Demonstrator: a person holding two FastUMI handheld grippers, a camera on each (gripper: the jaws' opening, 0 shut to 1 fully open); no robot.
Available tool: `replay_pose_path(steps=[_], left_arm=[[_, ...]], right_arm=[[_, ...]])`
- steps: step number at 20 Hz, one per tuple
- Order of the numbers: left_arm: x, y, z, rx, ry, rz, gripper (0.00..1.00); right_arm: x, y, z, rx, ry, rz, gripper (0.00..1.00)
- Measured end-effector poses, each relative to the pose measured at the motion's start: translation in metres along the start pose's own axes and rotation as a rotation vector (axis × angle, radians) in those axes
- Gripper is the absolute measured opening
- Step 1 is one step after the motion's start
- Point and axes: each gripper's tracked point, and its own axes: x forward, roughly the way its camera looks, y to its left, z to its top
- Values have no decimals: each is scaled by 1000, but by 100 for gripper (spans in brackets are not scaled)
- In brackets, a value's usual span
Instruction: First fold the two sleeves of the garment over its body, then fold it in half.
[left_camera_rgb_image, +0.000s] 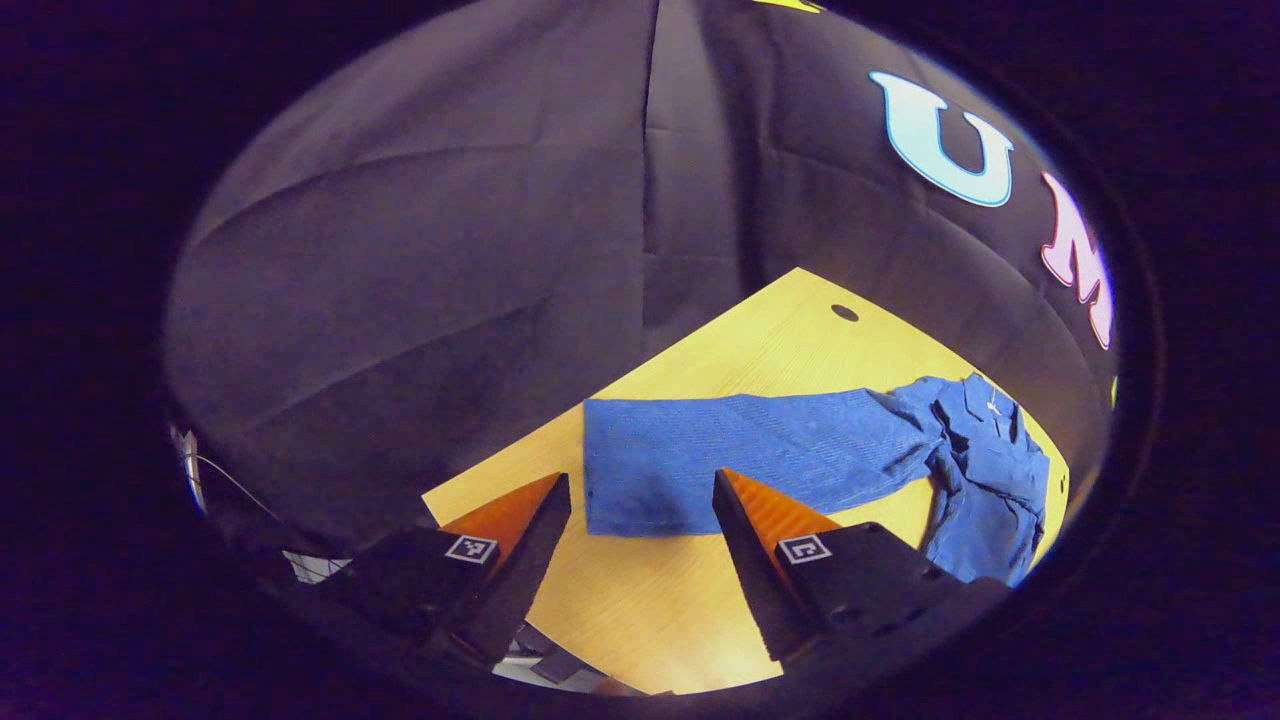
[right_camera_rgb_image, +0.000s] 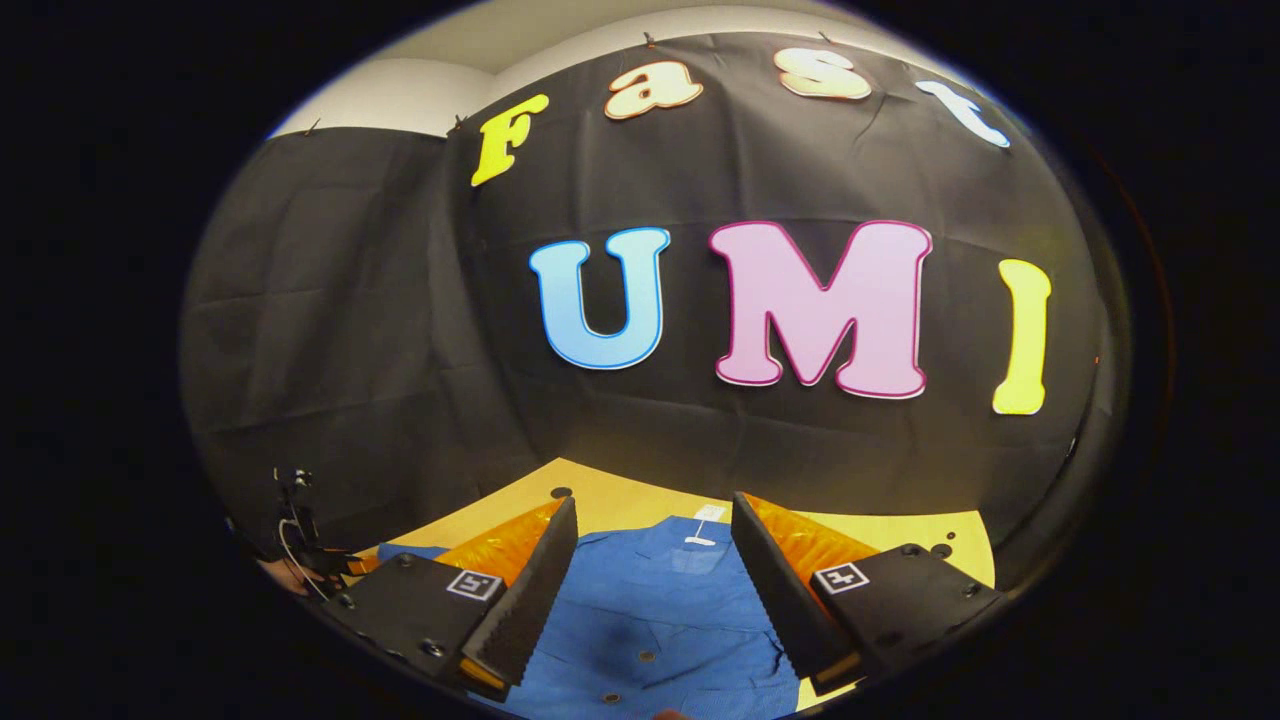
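Shirt (right_camera_rgb_image: 650, 610) below right gripper (right_camera_rgb_image: 655, 520) spread jaws, untouched

A recording booth; creased black cloth wall (right_camera_rgb_image: 380, 330) hung behind a pale yellow wooden tabletop (left_camera_rgb_image: 640, 600); plain white room wall (right_camera_rgb_image: 400, 95) above.

Blue garment (left_camera_rgb_image: 760, 450): woven cloth, matt, with a fine visible texture along the sleeve spread flat on the table; small round buttons on its front in the right gripper view. Table (left_camera_rgb_image: 640, 600): pale wood-grain surface, smooth, with a light sheen, beneath the garment. Booth wall (left_camera_rgb_image: 450, 280) behind the table: black cloth, matt, creased in long folds. Left gripper (left_camera_rgb_image: 640, 490) and right gripper (right_camera_rgb_image: 655, 515): finger (right_camera_rgb_image: 520, 610) inner faces ridged, bodies matt and hard-looking.
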Motion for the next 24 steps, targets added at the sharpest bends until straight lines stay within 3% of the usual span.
replay_pose_path(steps=[2, 7, 10, 17, 18, 19, 20, 24], left_arm=[[11, -1, -2, 15, 39, 11, 85], [35, 4, -19, -9, 143, 43, 84], [44, 2, -19, 77, 104, 78, 82], [38, 1, -12, 86, 192, 55, 78], [41, -2, -15, 92, 210, 54, 66], [45, -5, -12, 96, 204, 28, 63], [47, -9, -8, 79, 203, 5, 49], [44, -17, -4, -129, 235, -98, 0]], right_arm=[[-5, -8, 10, 4, -39, -23, 97], [-12, -9, 1, 24, 0, -29, 97], [-16, -10, -5, 37, 0, -29, 97], [-20, -18, -18, 127, 39, -37, 97], [-22, -19, -18, 126, 42, -37, 97], [-23, -19, -20, 128, 45, -37, 97], [-26, -19, -20, 132, 47, -38, 97], [-41, -29, -23, 149, 50, -55, 97]])
